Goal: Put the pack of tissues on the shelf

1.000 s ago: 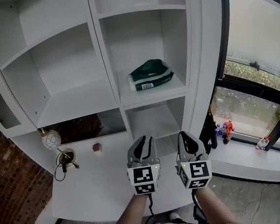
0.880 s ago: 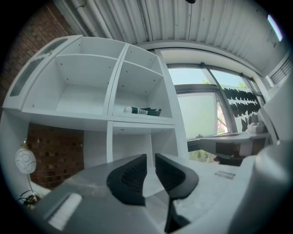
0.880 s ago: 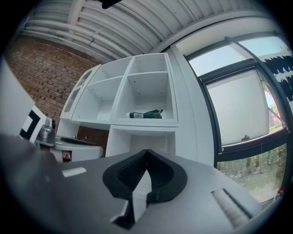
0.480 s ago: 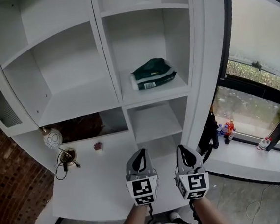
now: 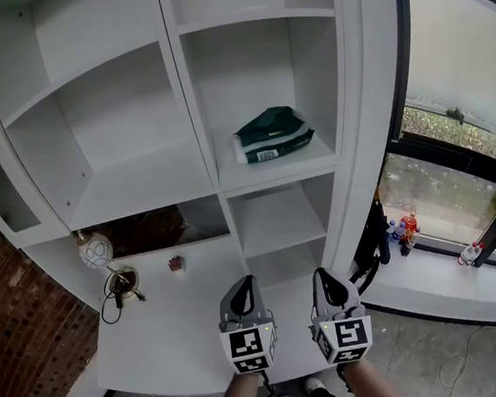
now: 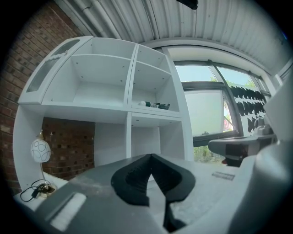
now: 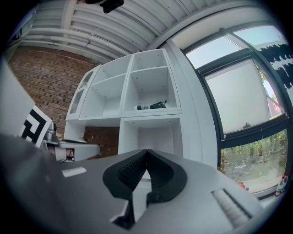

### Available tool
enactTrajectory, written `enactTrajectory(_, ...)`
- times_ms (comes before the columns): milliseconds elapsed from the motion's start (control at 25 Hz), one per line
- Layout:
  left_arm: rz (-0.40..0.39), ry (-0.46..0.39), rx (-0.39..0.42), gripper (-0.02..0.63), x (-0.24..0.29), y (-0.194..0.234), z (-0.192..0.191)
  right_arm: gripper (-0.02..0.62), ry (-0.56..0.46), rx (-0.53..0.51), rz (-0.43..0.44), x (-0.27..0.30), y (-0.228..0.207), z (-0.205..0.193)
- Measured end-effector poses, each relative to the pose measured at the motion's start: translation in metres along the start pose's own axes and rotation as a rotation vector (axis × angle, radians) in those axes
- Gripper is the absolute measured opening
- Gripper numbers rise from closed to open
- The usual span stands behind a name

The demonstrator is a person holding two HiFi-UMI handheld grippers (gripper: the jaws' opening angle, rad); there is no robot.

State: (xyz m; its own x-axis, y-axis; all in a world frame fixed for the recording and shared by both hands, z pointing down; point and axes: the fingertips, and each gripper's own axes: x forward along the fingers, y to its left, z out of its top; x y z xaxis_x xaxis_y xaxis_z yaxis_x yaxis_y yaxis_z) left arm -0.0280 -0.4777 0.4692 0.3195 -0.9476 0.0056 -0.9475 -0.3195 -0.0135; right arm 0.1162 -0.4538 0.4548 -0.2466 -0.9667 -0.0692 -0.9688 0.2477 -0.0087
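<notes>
In the last second I pulled both grippers back toward the bottom centre of the head view, and my left gripper (image 5: 243, 283), part open before, clenched on nothing beside the equally clenched, empty right gripper (image 5: 323, 273). The dark green soft-plastic pack of tissues (image 5: 272, 135) lay on a middle board of the white shelf unit (image 5: 313, 154), right of centre, well apart from both; I judged the placement done.

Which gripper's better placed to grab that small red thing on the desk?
Left: the left gripper hovers nearer the small red thing, which lies to its left; the right gripper is farther. Both are shut and empty.
</notes>
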Motion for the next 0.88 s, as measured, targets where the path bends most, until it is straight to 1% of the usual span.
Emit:
enactTrajectory(160, -0.004, -0.009, 0.007, 0.006, 0.002, -0.001, 0.003, 0.002, -0.017, -0.006, 0.004, 0.003, 0.001, 0.006)
enactTrajectory(320, -0.014, -0.015, 0.011, 0.006, 0.004, -0.003, 0.005, 0.0, -0.028, -0.035, 0.005, 0.004, 0.003, 0.011)
enactTrajectory(520, -0.015, -0.02, 0.01, 0.006, 0.006, -0.003, 0.006, 0.0, -0.052, -0.024, 0.007, 0.005, 0.005, 0.018)
enactTrajectory(880, -0.015, -0.015, 0.006, 0.006, 0.008, -0.001, 0.003, 0.0, -0.057, -0.015, 0.001, 0.007, 0.002, 0.02)
